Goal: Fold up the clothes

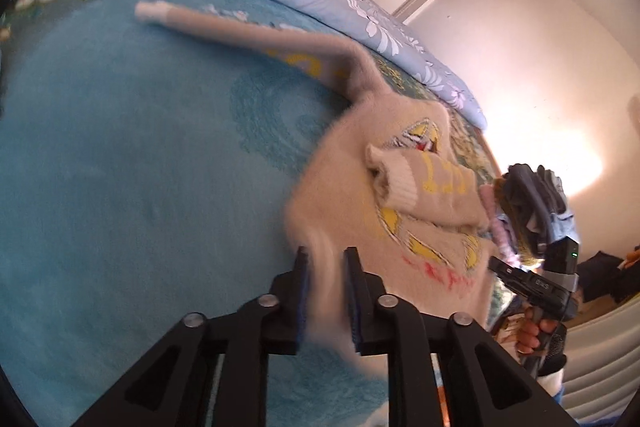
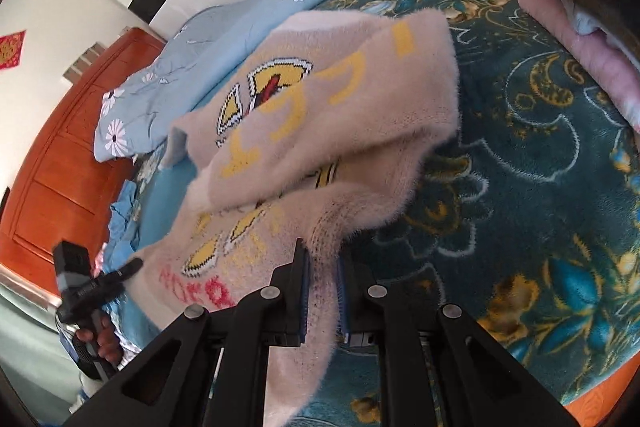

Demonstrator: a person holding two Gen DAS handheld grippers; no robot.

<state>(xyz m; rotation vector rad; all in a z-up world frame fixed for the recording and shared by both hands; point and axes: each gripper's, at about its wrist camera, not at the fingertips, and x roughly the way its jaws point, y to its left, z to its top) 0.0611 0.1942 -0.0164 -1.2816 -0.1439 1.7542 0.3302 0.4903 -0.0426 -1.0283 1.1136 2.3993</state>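
Both grippers, left gripper (image 1: 326, 259) and right gripper (image 2: 322, 259), clamp the beige sweater's (image 2: 320, 115) hem at the bottom centre of each frame.

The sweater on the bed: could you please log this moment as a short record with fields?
garment: fuzzy beige sweater with a yellow pattern and red lettering
surface: teal blanket on the bed
one sleeve: folded across the body
other sleeve: stretched out flat, not yet folded
left gripper: hem fabric between the fingers, no earlier picture to compare
right gripper: shut on the sweater's lower edge
nearby: stack of folded clothes, blue flowered quilt
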